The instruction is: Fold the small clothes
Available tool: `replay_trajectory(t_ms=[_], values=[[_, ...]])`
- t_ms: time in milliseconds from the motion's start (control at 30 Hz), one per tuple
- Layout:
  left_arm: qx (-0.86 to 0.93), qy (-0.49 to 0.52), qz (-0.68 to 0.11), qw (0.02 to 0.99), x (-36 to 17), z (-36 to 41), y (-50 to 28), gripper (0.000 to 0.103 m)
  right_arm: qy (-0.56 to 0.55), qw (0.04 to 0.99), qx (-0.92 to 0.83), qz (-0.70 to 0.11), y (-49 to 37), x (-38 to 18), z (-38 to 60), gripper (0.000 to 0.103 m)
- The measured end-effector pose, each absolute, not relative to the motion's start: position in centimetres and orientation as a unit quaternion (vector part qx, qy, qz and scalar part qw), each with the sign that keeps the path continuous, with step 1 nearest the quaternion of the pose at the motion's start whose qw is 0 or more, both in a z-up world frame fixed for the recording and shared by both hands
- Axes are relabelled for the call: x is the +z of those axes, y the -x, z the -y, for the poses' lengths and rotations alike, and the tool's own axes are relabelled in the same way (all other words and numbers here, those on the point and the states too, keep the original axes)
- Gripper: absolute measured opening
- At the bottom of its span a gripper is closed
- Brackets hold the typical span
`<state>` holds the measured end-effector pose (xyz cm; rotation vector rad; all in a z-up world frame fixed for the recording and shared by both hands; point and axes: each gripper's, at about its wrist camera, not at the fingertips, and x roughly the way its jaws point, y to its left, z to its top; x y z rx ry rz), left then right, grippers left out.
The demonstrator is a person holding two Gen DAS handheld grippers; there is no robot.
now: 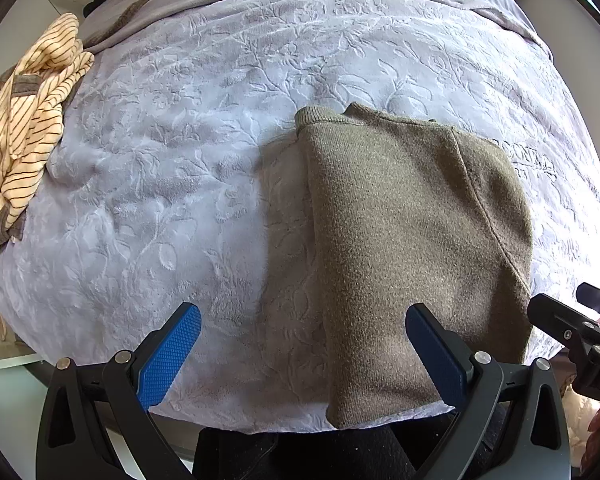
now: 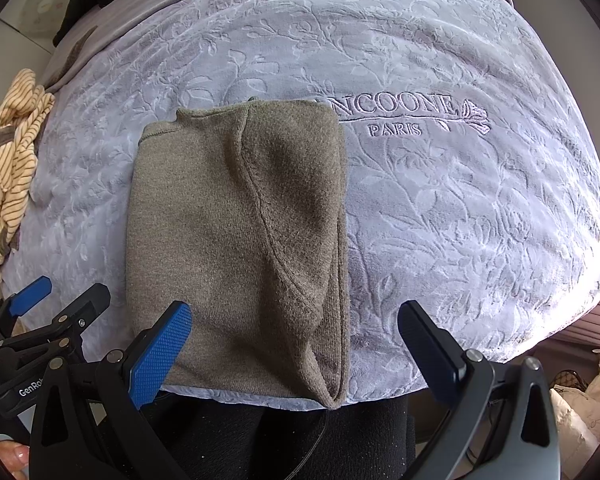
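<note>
While both grippers hang at the bottom of their frames, the pale lilac plush blanket with embossed leaves (image 1: 180, 168) (image 2: 480, 220) fills nearly everything, "PARIS" stitched into it right of centre in the right wrist view. On it lies the olive-green knitted garment (image 1: 400, 240) (image 2: 228, 220), folded into a long panel, a seam curving down it, its near end hanging just over the blanket's near edge. At the far left edge sits the crumpled cream garment with dark stripes (image 1: 20, 152) (image 2: 8, 160), well apart from the green one. The left gripper (image 1: 302, 356) has its blue-padded fingers spread wide, holding nothing, the right-hand finger over the green knit. The right gripper (image 2: 294, 354) is likewise spread and empty, straddling the garment's lower right corner.
</note>
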<state>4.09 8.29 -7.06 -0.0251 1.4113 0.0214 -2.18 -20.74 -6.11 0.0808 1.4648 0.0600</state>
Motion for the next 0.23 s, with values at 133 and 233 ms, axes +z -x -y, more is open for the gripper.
replay_trajectory(t_ms=[133,233], values=[[0.012,0.010,-0.644,0.765,-6.95,-8.37,-4.08,0.103,-0.037,0.742,0.027,-0.669,2.15,-6.18,20.78,0.103],[0.011,0.009,-0.643,0.766,-6.90,-8.33,-4.11,0.103,-0.036,0.742,0.028,-0.669,2.03,-6.23,20.85,0.103]])
